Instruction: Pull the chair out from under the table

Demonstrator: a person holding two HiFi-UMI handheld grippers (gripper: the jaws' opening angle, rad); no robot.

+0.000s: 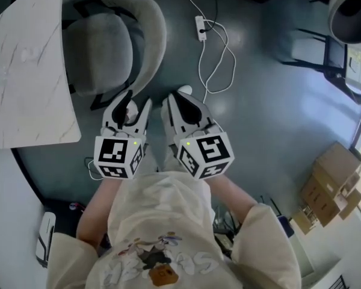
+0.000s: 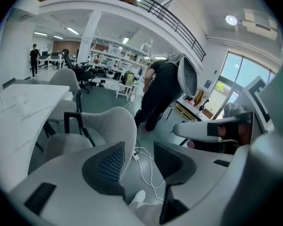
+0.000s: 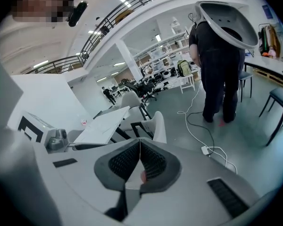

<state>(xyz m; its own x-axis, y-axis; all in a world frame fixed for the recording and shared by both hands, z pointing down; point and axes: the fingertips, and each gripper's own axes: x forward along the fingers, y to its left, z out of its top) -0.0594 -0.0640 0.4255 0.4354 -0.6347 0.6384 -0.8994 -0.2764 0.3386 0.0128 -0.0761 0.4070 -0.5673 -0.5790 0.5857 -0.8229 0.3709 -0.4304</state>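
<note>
Left fingers point(image 2: 108, 166) stand wide apart with nothing between them, only floor and a white cable point(image 2: 148, 173) showing through the gap. Right fingers point(image 3: 153, 164) are pressed together pad to pad and hold nothing. Both pairs point forward and down, side by side in front of me.

Outward from there, the grey chair point(image 1: 108, 50) sits ahead and off to my left. Its seat is close against the edge of the white worktop point(image 1: 30, 77), and its backrest is toward me. That backrest curves like a shell. The rim sweeps round from the far side, and its near end lies just ahead of my left fingers, near but not touching. In the left gripper view the rim shows right behind the left-hand finger and runs off to the left.

So the left is the nearer hand, and it is the open one. I reckon it needs a small shift left to straddle the rim, then a draw back away from the worktop. The right is further off, over the floor on the cable side.
</note>
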